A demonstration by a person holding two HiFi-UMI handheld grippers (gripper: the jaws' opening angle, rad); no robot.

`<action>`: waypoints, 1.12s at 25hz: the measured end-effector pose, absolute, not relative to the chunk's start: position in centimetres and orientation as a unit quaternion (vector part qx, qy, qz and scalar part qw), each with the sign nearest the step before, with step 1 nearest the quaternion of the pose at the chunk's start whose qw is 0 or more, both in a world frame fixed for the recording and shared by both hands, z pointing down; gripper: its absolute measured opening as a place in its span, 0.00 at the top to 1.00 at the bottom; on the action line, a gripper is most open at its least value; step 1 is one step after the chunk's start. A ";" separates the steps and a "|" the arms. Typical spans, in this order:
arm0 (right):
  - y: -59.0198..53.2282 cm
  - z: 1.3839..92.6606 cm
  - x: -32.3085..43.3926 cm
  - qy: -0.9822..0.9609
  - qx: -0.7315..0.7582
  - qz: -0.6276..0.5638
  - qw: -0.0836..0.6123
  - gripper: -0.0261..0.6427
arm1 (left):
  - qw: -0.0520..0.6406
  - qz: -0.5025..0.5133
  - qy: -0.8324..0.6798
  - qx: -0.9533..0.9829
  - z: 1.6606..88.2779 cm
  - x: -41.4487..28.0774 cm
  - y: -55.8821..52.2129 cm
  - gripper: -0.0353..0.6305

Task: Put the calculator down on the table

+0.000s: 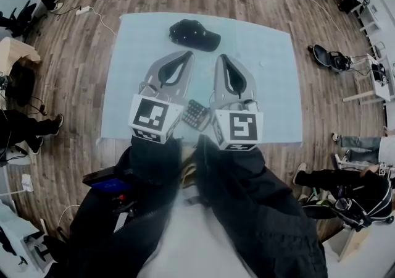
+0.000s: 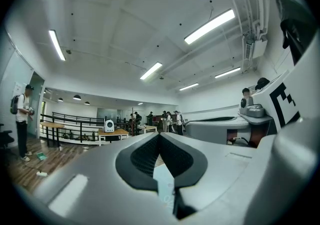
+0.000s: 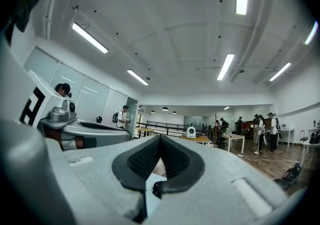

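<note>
The calculator (image 1: 196, 114) lies keys up on the table (image 1: 271, 85), low between the two grippers and behind their jaws. Its long side sits slanted to the jaws. I cannot tell which end is the top.

The left gripper (image 1: 187, 55) and right gripper (image 1: 221, 58) have their jaws together, with nothing in them.

I think it is best to lift them straight up, so they do not bump the calculator.

A cap (image 1: 194, 34) lies past the jaws.

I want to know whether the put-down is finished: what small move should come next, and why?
Probably just draw the left hand-held gripper and right hand-held gripper back. Both are shut with nothing between the jaws, and the calculator already looks to lie flat on the table between them.
</note>
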State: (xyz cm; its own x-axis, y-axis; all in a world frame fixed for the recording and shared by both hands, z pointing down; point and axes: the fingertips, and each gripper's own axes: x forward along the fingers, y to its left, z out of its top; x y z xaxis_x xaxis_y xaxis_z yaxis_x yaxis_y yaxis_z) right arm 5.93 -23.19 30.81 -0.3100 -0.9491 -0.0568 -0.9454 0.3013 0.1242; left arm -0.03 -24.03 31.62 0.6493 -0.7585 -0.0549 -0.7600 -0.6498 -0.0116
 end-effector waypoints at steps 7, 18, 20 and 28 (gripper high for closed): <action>-23.0 30.7 6.1 -0.805 0.589 -0.068 0.018 0.97 | 0.009 0.020 0.416 -0.909 31.8 0.1 -23.9 0.95; -23.0 30.9 6.0 -0.808 0.585 -0.068 0.022 0.97 | 0.008 0.018 0.419 -0.908 32.0 0.0 -23.9 0.95; -23.0 30.9 5.9 -0.808 0.584 -0.068 0.022 0.97 | 0.006 0.018 0.421 -0.907 32.1 -0.1 -23.8 0.95; -23.1 31.2 5.8 -0.808 0.585 -0.059 0.021 0.97 | 0.004 0.015 0.423 -0.906 32.5 -0.2 -23.9 0.95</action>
